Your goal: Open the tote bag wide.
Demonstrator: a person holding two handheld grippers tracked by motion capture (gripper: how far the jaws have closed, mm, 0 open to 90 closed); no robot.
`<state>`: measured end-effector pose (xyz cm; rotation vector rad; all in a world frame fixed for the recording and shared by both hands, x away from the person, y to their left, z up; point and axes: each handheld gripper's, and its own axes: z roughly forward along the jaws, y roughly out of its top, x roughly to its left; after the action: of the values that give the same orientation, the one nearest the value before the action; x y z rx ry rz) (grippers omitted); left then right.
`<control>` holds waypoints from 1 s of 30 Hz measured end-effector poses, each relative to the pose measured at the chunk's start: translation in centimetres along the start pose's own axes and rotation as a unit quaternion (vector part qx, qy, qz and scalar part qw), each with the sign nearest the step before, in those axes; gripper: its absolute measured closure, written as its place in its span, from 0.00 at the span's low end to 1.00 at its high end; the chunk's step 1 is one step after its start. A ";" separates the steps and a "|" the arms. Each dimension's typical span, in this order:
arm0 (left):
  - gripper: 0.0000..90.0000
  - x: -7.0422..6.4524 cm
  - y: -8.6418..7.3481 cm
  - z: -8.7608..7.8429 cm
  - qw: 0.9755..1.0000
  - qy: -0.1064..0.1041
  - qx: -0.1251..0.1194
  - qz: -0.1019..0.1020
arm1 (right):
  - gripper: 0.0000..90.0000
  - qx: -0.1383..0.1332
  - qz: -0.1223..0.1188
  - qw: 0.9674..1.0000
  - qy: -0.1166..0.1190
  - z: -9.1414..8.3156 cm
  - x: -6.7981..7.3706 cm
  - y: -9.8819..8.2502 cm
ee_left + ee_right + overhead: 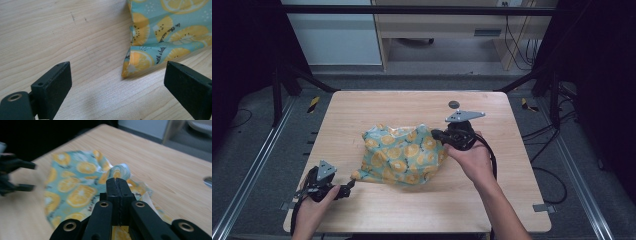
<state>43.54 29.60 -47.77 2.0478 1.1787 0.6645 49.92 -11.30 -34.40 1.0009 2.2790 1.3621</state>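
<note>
Right gripper (117,181) is clamping a pinched fold of the lemon-print bag (402,154) at its right edge, mid-table (362,107). I'm seeing the left gripper (117,80) sitting wide apart, bag's near-left corner just ahead of its jaws, untouched.
</note>
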 end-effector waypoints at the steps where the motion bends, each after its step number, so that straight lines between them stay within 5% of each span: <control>1: 0.08 0.0 0.0 0.0 1.000 0.001 -0.001 0.000 | 1.00 -0.011 -0.010 1.000 0.007 -0.6 0.7 0.0; 9: 0.08 0.1 0.0 -0.2 1.000 0.006 -0.007 -0.002 | 1.00 -0.045 -0.047 0.996 0.056 -2.8 4.6 -1.2; 14: 0.09 0.4 0.0 -0.3 1.000 0.005 -0.011 -0.010 | 1.00 -0.050 -0.052 0.993 0.097 -3.4 7.2 -4.1; 24: 0.10 0.5 0.0 -0.5 1.000 0.006 -0.011 -0.014 | 1.00 -0.019 -0.062 0.991 0.121 -3.0 9.3 -8.4; 30: 0.11 0.4 0.0 -0.9 1.000 0.002 -0.023 -0.014 | 1.00 0.011 -0.041 0.993 0.113 -1.9 8.4 -11.4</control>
<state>43.09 30.19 -47.18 1.9893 1.1812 0.6757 38.19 -10.11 -42.48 0.7850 2.4723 1.4839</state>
